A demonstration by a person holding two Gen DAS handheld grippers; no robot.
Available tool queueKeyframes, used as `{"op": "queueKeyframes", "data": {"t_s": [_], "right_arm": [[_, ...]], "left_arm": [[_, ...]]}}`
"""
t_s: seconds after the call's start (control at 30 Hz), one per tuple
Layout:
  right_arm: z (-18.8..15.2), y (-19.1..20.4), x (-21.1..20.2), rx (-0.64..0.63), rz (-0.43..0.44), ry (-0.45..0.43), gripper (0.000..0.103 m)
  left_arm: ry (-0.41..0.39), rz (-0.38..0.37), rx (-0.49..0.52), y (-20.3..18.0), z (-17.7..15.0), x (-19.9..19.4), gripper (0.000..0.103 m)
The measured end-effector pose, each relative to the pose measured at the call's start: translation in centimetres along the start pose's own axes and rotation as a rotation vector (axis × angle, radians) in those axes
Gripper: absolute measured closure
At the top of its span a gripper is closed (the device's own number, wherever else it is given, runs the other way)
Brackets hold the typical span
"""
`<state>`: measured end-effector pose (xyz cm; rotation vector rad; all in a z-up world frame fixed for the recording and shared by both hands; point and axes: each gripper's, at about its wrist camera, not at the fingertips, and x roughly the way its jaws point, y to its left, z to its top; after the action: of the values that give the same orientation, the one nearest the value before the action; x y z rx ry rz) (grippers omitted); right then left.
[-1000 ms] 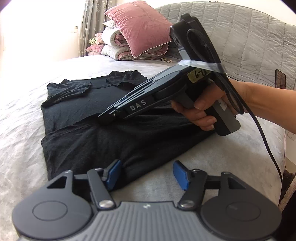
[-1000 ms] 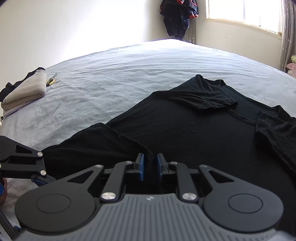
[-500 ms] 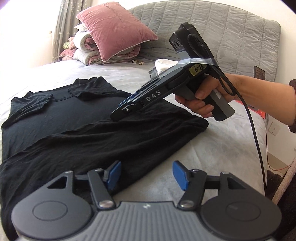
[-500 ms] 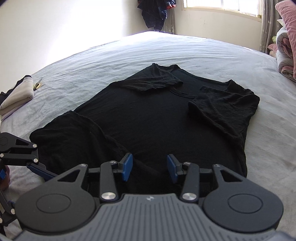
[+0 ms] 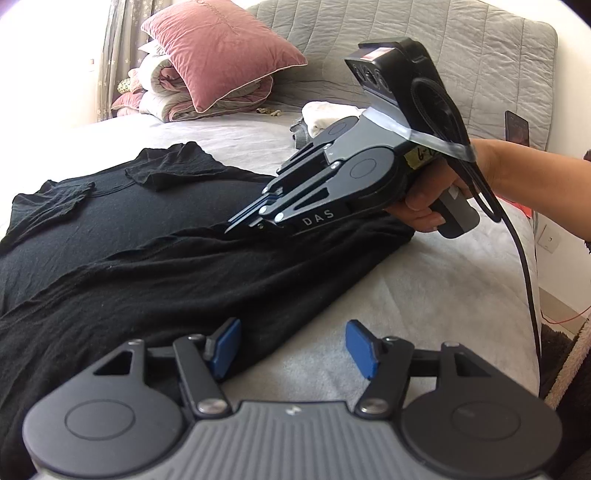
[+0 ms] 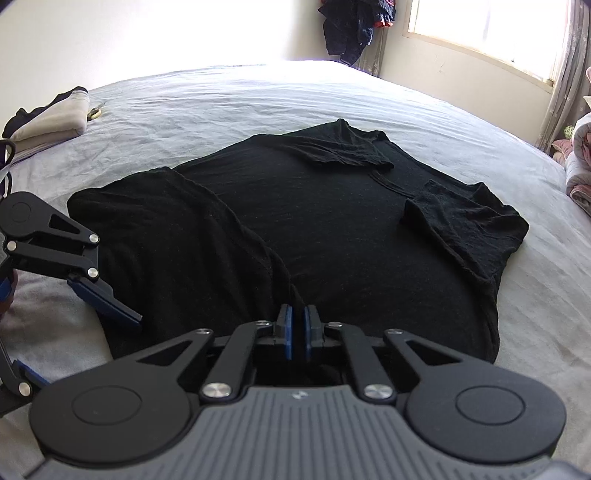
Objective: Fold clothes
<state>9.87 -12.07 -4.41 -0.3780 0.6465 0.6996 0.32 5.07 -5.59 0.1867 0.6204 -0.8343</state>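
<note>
A black T-shirt (image 5: 155,266) lies flat on the grey bed (image 5: 436,295), sleeves folded in and its bottom part folded up over the body; it also shows in the right wrist view (image 6: 332,236). My left gripper (image 5: 291,347) is open and empty just above the shirt's near corner, and shows at the left of the right wrist view (image 6: 74,295). My right gripper (image 6: 297,334) has its jaws closed at the folded hem edge; in the left wrist view its tips (image 5: 236,225) meet at that fold. Whether cloth is pinched between them is hidden.
A pink pillow (image 5: 221,51) on rolled quilts (image 5: 162,99) and a white bundle (image 5: 328,114) lie by the grey headboard (image 5: 480,55). Folded clothes (image 6: 51,118) sit at the bed's far left. Dark clothes (image 6: 351,26) hang near the window (image 6: 498,33).
My right gripper opened half a second ago and has shut again at the hem fold. The left gripper stayed open and shifted slightly along the shirt's near edge.
</note>
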Motion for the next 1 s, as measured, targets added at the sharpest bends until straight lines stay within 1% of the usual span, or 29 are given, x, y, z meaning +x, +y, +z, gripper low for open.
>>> {"op": "queueKeyframes", "data": {"t_s": [0.1, 0.2, 0.27, 0.37, 0.5, 0.6, 0.73, 0.8, 0.83, 1.0], "right_arm": [[-0.6, 2.1, -0.5, -0.112, -0.06, -0.011, 0.098], [-1.1, 3.7, -0.5, -0.226, -0.138, -0.027, 0.099], [-1.4, 4.6, -0.6, -0.301, -0.204, -0.052, 0.099], [-1.7, 5.6, -0.9, -0.362, -0.228, -0.077, 0.099], [-2.4, 6.8, -0.8, -0.457, -0.23, -0.061, 0.099], [-2.4, 6.7, -0.4, -0.467, -0.233, -0.043, 0.099], [-1.9, 6.0, -0.1, -0.413, -0.21, -0.026, 0.097], [-1.5, 5.5, -0.2, -0.35, -0.177, -0.024, 0.091], [-1.3, 5.0, -0.2, -0.315, -0.161, -0.023, 0.091], [-0.3, 0.6, -0.1, -0.003, -0.029, -0.019, 0.088]], "left_arm": [[0.001, -0.001, -0.001, 0.1, 0.1, 0.1, 0.039], [0.001, -0.004, -0.003, 0.2, 0.1, 0.1, 0.039], [0.001, -0.004, -0.003, 0.2, 0.0, 0.1, 0.039], [0.0, -0.005, -0.004, 0.2, 0.0, 0.1, 0.039], [0.0, -0.009, -0.01, 0.2, 0.0, 0.1, 0.039], [0.0, -0.009, -0.01, 0.2, 0.0, 0.1, 0.039], [0.0, -0.009, -0.011, 0.1, 0.0, 0.1, 0.039], [0.0, -0.01, -0.013, 0.2, 0.0, 0.1, 0.038], [0.0, -0.011, -0.013, 0.2, 0.0, 0.1, 0.038], [0.0, -0.013, -0.015, 0.3, 0.0, 0.1, 0.038]]}}
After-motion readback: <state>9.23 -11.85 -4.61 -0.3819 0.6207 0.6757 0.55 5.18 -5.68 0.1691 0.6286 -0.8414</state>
